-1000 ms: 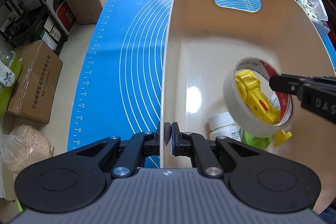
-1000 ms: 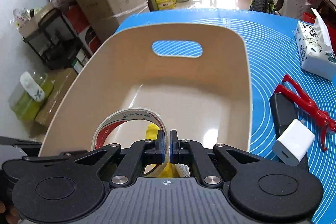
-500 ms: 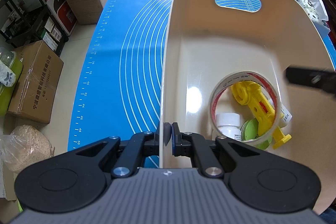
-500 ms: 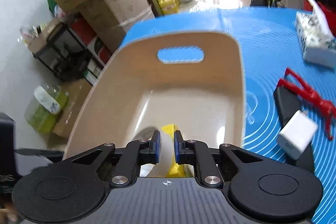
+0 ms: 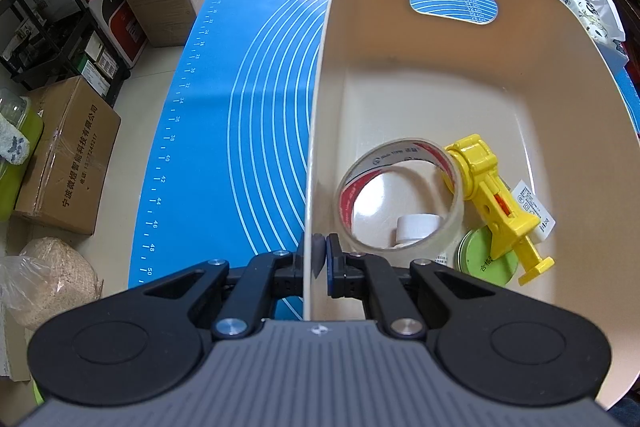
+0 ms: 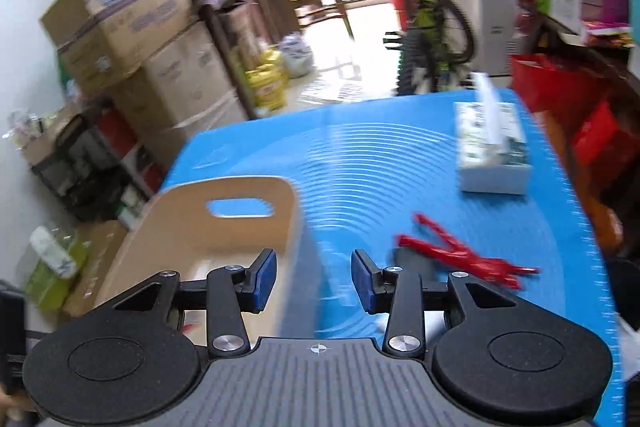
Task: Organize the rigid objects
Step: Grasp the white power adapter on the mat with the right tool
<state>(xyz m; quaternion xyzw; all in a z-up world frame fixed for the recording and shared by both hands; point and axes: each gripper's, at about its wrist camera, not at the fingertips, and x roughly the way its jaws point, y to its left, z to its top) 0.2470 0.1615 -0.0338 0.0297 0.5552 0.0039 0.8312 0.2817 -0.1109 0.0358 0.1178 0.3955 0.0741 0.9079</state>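
- The blue mat (image 5: 256, 115) carries a white ruler scale along its left edge, reading 28 to 50.
- More scale numbers, 28 to 36, show through the basket's handle cut-out (image 5: 454, 5).
- The cardboard box (image 5: 66, 163) bears printed Chinese characters.

Motion-blurred throughout. Right gripper (image 6: 313, 281) in the foreground, blue pads parted and opening, nothing between them. Beige bin (image 6: 224, 227) with a cut-out handle just beyond the left finger, resting on the blue mat (image 6: 380, 163). To the right of the bin, well apart: red clip-like tool (image 6: 464, 255), lying flat. Farther back on the mat from the bin, right side: tissue box (image 6: 492, 151). Beyond the mat: stacked cardboard boxes (image 6: 160, 67) and a bicycle (image 6: 432, 27).
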